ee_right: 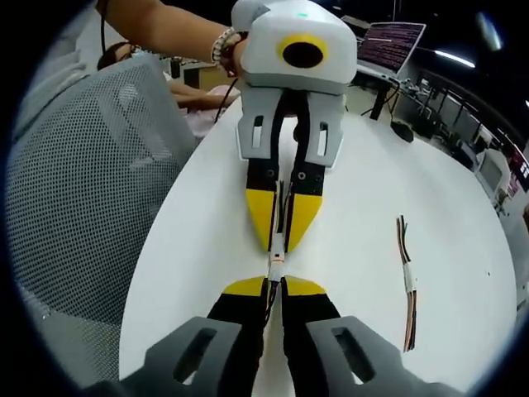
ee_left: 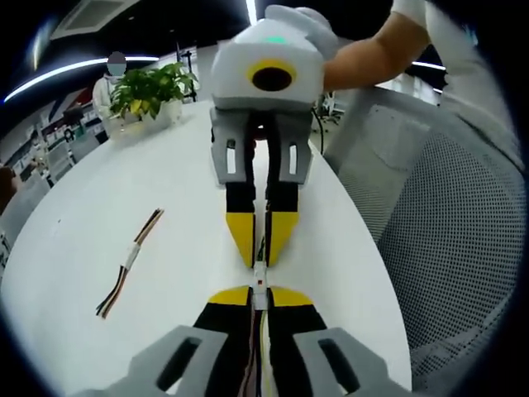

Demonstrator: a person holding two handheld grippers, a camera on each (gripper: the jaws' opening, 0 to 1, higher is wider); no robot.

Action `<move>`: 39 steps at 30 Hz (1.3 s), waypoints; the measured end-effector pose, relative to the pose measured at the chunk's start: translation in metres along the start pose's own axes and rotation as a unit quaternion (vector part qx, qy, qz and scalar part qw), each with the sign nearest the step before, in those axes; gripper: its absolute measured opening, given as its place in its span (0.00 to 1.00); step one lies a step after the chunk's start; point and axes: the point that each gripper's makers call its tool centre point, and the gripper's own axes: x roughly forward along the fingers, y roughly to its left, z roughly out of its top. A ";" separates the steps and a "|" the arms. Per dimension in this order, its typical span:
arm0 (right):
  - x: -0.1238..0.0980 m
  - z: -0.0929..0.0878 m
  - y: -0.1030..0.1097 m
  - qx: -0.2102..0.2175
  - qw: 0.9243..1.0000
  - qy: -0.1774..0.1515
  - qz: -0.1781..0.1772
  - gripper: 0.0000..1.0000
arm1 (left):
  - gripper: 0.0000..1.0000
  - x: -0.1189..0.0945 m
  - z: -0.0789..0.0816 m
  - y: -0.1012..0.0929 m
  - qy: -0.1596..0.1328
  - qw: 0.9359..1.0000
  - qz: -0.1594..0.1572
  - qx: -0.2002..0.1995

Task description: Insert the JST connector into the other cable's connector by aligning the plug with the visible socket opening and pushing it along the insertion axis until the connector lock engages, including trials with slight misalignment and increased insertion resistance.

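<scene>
The left gripper [ee_left: 259,299] is clamped on its cable, jaws pinched together, and the right gripper [ee_right: 274,289] is likewise closed on the other cable; the two sets of yellow tips face each other nose to nose above the white table [ee_left: 173,174]. Between them sits the small white JST connector pair [ee_left: 259,275], touching or already partly mated (too small to tell whether the lock has caught). Its long axis runs straight along both jaw lines, so any remaining push looks purely axial. A spare cable [ee_left: 131,263] lies well aside.
</scene>
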 end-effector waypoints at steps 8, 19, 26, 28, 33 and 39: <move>0.003 -0.001 0.001 0.000 1.000 -0.001 0.018 0.03 | 0.00 0.001 -0.003 -0.001 0.003 1.000 -0.012 0.010; 0.004 -0.001 -0.003 0.015 0.999 -0.009 0.027 0.03 | 0.00 0.000 -0.005 0.003 -0.002 1.000 -0.015 0.012; 0.003 0.000 0.000 0.030 0.998 -0.018 0.053 0.03 | 0.00 0.000 -0.004 -0.001 -0.002 0.999 -0.032 0.028; 0.004 0.003 -0.001 0.046 0.997 -0.021 0.059 0.03 | 0.00 0.001 -0.002 0.000 -0.004 0.999 -0.032 0.030; 0.006 0.003 -0.002 0.039 0.997 -0.015 0.060 0.03 | 0.00 0.003 -0.002 0.002 -0.002 0.999 -0.032 0.033; 0.003 0.005 -0.006 0.044 0.997 -0.026 0.053 0.03 | 0.00 0.000 0.001 0.005 -0.010 0.999 -0.027 0.021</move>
